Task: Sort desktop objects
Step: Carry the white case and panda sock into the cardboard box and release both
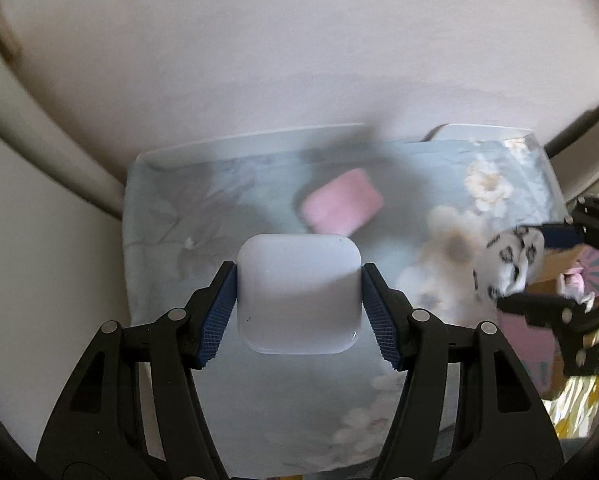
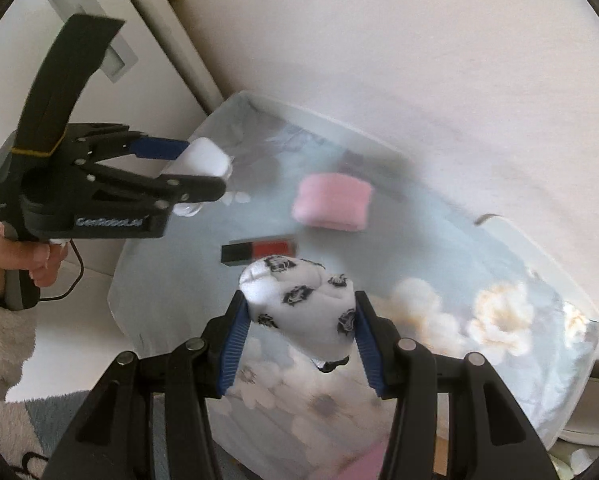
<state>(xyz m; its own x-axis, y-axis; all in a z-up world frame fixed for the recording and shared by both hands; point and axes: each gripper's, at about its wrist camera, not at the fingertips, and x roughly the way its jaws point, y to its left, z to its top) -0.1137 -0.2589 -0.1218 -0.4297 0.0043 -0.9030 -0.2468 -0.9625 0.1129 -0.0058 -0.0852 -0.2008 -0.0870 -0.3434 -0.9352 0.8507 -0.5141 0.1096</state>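
Pale wall [image 1: 299, 40], floral-clothed table [image 2: 499, 320]

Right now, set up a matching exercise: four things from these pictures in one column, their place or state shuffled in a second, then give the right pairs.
Things
1. white box
2. patterned white sock roll
3. pink folded cloth
4. black and red bar

Place or state
A. clamped in the right gripper
B. lying on the floral cloth, farther toward the wall
C. clamped in the left gripper
D. lying on the floral cloth just beyond the sock roll in the right wrist view

Pairs: 1-C, 2-A, 3-B, 4-D
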